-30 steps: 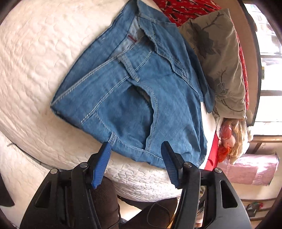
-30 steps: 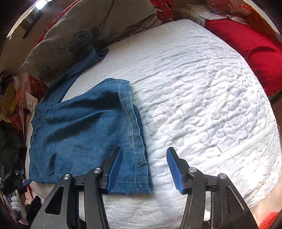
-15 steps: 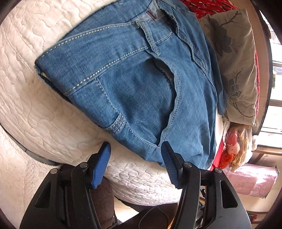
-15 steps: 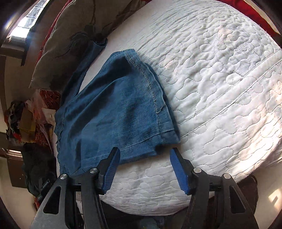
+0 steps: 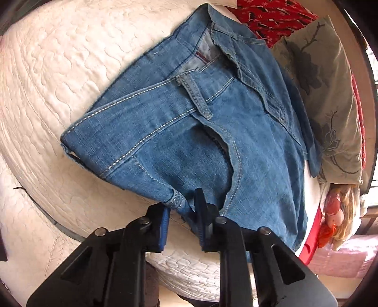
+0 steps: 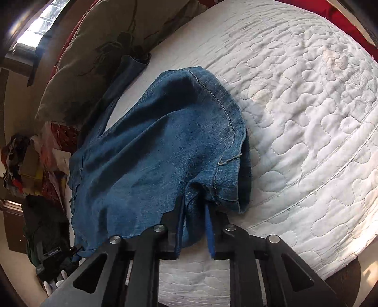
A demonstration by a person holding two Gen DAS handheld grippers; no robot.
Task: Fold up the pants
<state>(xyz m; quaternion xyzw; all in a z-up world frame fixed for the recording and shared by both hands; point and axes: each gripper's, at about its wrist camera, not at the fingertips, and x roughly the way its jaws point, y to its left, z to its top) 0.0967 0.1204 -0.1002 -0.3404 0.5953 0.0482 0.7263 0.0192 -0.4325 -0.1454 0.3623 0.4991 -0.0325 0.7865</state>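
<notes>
While I look down through the left wrist camera, my left gripper point(image 5: 183, 210) has its jaws closing on the near waistband corner of the jeans point(image 5: 200, 132), and the denim is pinched between the blue pads point(image 5: 165, 224) right at the near edge of the mattress point(image 5: 59, 70). I see the waist end here: belt loop point(image 5: 196, 96), white topstitching, a front pocket opening and the pale inner waistband facing up. The pants lie flat on the white quilted top, running away from me toward an olive pillow point(image 5: 326, 94) with a dark floral print at the far right, which one denim edge touches. Red patterned cloth point(image 5: 271, 16) shows beyond the pillow at the far edge.

Through the right wrist camera I get the other end, which the left view does not show. My right gripper point(image 6: 195, 226) is clamped narrow on the hem of the folded leg point(image 6: 165, 146), the cloth bunched and lifted a little between the pads. The leg's stitched hem curls just beside the jaws, and a second leg point(image 6: 132, 63) trails off toward the same olive pillow point(image 6: 94, 52) at the far left corner. To the right the mattress point(image 6: 307, 106) is bare quilting. Past its left edge I see a cluttered heap of clothes point(image 6: 21, 160), too blurred to sort out.
</notes>
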